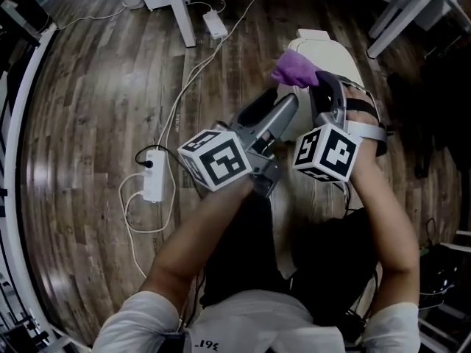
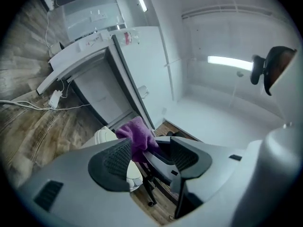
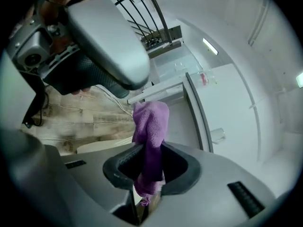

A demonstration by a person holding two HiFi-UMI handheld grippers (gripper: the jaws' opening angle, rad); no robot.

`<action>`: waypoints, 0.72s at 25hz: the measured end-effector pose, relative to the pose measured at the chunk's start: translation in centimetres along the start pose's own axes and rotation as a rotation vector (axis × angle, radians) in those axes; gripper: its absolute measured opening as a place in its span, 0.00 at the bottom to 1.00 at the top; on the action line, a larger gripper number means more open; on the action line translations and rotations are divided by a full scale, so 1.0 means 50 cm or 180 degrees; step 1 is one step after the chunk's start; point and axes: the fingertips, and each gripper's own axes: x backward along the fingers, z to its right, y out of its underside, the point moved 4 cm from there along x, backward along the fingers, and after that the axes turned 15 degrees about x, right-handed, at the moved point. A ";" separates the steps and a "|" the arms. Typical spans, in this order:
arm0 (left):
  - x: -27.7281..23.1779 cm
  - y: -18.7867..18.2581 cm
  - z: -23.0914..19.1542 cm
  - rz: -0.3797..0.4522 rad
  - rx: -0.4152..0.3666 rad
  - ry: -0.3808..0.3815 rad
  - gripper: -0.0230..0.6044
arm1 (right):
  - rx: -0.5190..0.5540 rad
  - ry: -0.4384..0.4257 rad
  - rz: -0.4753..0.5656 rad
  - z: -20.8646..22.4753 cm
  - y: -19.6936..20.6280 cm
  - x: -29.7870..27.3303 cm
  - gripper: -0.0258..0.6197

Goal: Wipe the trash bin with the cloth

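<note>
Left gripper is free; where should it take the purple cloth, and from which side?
Probably the bunched end of the cloth, which sticks out free beyond the right gripper that clamps its middle. Bring the open left gripper in from the left.

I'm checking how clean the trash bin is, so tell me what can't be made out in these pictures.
Trash bin: head view, mostly behind the cloth, left gripper and right gripper; dirt unreadable.
Left gripper view: only a sliver of bin past one jaw.
Right gripper view: only its pale rim, cut off by the gripper's body.
</note>
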 end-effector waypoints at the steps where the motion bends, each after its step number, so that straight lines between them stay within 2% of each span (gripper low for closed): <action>1: -0.001 -0.002 -0.002 0.0008 0.0010 -0.0024 0.42 | 0.0013 -0.0012 -0.0057 0.005 0.000 -0.004 0.18; 3: -0.020 0.000 -0.010 -0.0004 0.0047 -0.0040 0.42 | 0.0119 0.0063 -0.0131 0.014 -0.001 -0.003 0.18; 6: -0.075 -0.002 -0.021 -0.0001 0.0206 0.0069 0.42 | 0.0301 0.0308 -0.0172 0.019 -0.005 0.002 0.18; 11: -0.117 0.019 -0.035 -0.0147 0.0354 0.0291 0.42 | 0.0256 0.0587 -0.0079 0.007 -0.002 0.016 0.18; 18: -0.112 0.015 -0.049 -0.0314 0.0441 0.0558 0.41 | 0.0335 0.0691 0.0223 -0.010 -0.024 0.018 0.18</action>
